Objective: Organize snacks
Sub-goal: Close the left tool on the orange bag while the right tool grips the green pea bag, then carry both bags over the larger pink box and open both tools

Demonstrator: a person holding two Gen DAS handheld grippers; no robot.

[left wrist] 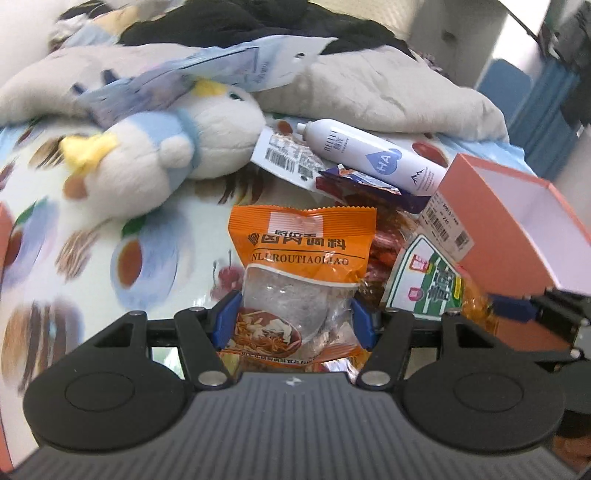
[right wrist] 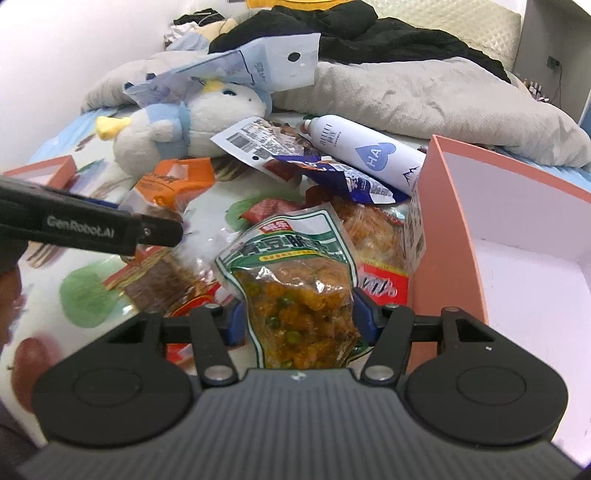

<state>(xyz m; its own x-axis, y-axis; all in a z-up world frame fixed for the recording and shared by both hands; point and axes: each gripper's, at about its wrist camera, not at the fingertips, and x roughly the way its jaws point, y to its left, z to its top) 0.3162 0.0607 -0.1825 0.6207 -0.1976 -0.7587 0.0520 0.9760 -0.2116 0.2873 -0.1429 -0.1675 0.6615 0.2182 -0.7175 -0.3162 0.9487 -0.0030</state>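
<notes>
Glossy crinkled plastic — the orange seasoning packet (left wrist: pixel 301 258) and green-pea snack bag (right wrist: pixel 295 291); fuzzy cloth plush toy (left wrist: pixel 159 147), upper left.

Orange seasoning pack (left wrist: pixel 301 258) stands upright, pinched at its base. Green pea-snack bag (right wrist: pixel 295 280) likewise, beside the open pink box (right wrist: pixel 498 229). More packets (right wrist: pixel 343 177) piled on the bed.

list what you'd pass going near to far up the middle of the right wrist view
right tool shut on the green pea snack bag → purple wrapper → white spray bottle → grey blanket → black clothing
</notes>
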